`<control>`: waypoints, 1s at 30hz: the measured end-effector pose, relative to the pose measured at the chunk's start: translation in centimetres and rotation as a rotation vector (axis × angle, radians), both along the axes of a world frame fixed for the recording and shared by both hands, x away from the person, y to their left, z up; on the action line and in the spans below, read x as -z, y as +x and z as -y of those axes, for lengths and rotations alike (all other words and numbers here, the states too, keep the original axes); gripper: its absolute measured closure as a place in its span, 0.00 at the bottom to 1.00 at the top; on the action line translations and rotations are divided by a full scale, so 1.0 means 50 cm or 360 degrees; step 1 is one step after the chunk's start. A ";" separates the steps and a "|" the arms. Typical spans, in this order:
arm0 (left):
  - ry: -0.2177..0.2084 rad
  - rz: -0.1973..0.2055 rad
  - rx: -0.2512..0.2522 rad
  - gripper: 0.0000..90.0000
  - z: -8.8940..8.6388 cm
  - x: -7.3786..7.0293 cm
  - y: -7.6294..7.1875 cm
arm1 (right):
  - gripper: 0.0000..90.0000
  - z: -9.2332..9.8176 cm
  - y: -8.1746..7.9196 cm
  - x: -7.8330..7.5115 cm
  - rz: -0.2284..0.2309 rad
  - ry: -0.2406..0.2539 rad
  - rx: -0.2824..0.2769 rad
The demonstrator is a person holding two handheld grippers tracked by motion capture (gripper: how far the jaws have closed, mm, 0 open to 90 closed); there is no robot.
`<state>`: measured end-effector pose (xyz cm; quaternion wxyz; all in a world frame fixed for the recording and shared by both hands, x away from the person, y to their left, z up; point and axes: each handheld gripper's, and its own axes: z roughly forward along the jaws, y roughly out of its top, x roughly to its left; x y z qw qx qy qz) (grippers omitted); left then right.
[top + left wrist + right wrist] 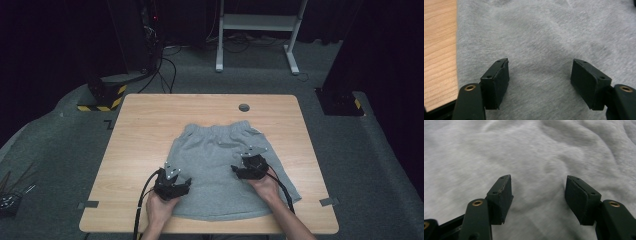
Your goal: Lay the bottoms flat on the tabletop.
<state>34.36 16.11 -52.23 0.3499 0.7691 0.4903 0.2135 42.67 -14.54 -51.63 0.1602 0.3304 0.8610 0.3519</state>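
In the high view we see a pair of grey shorts [220, 170] lying flat in the middle of a wooden table [145, 130], with the waistband toward the top of the frame and the leg hems near the bottom edge. The left gripper [172, 184] sits at the lower left part of the shorts, and the right gripper [250, 167] sits on the right part, a little higher in the frame. Both are over the fabric, well apart from each other. A hand holds each one, and black cables [142, 200] trail down to the bottom of the frame. The table has a small round hole [244, 107] near its far edge. Around it there is grey carpet [60, 145], a white frame [257, 22] at the top, and a black and yellow striped base [102, 100] at the upper left. The room behind is dark.

In the left gripper view, the jaws stand wide apart, with nothing between them. The grey shorts [544, 37] lie beneath and ahead of them, and a strip of the table [439, 50] shows at the left edge of the frame.

In the right gripper view, the jaws are also wide and they hold nothing. The fabric of the shorts [529, 152] lies under them with soft wrinkles toward the upper right. We cannot tell if the pads touch the cloth.
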 end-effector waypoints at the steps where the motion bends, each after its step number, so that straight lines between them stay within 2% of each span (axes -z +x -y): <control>1: -0.0016 0.0006 0.0001 0.36 0.000 -0.001 -0.001 | 0.43 0.004 -0.009 -0.008 0.0015 0.0021 -0.0008; 2: -0.0027 0.0014 0.0002 0.36 0.000 -0.003 -0.001 | 0.44 0.009 -0.014 -0.013 0.0016 0.0051 -0.0004; 3: -0.0032 0.0026 0.0006 0.36 -0.002 -0.007 -0.001 | 0.44 0.028 -0.018 -0.028 0.0017 0.0114 0.0015; 4: -0.0032 0.0026 0.0006 0.36 -0.002 -0.007 -0.001 | 0.44 0.028 -0.018 -0.028 0.0017 0.0114 0.0015; 5: -0.0041 0.0038 0.0005 0.36 -0.007 -0.013 0.000 | 0.44 0.050 -0.018 -0.043 0.0027 0.0158 0.0059; 6: -0.0041 0.0038 0.0005 0.36 -0.007 -0.013 0.000 | 0.44 0.050 -0.018 -0.043 0.0027 0.0158 0.0059; 10: -0.0070 0.0069 -0.0009 0.36 -0.018 -0.028 0.003 | 0.45 0.088 -0.024 -0.067 0.0067 0.0214 0.0145; 11: -0.0089 0.0078 -0.0015 0.36 -0.020 -0.031 0.003 | 0.45 0.104 -0.026 -0.075 0.0070 0.0243 0.0187; 13: -0.0123 0.0084 -0.0017 0.37 -0.025 -0.036 0.003 | 0.45 0.118 -0.026 -0.081 0.0084 0.0251 0.0220; 14: -0.0123 0.0096 -0.0020 0.37 -0.027 -0.039 0.002 | 0.45 0.118 -0.026 -0.081 0.0084 0.0251 0.0220; 15: -0.0131 0.0111 -0.0026 0.37 -0.030 -0.040 0.001 | 0.45 0.131 -0.029 -0.086 0.0112 0.0271 0.0258; 17: -0.0170 0.0116 -0.0053 0.37 -0.042 -0.043 0.002 | 0.45 0.146 -0.032 -0.089 0.0146 0.0302 0.0293; 19: -0.0163 0.0130 -0.0071 0.37 -0.048 -0.045 0.002 | 0.45 0.153 -0.032 -0.090 0.0162 0.0310 0.0300; 20: -0.0189 0.0135 -0.0096 0.37 -0.056 -0.047 0.002 | 0.45 0.170 -0.036 -0.092 0.0188 0.0336 0.0338; 22: -0.0199 0.0144 -0.0102 0.37 -0.064 -0.050 0.003 | 0.45 0.184 -0.037 -0.093 0.0182 0.0362 0.0368; 26: -0.0217 0.0151 -0.0122 0.35 -0.074 -0.054 0.003 | 0.43 0.202 -0.041 -0.096 0.0202 0.0358 0.0426; 29: -0.0211 0.0160 -0.0129 0.35 -0.084 -0.059 0.001 | 0.44 0.226 -0.047 -0.096 0.0207 0.0403 0.0516; 30: -0.0221 0.0159 -0.0138 0.35 -0.088 -0.060 -0.001 | 0.43 0.239 -0.047 -0.093 0.0187 0.0416 0.0544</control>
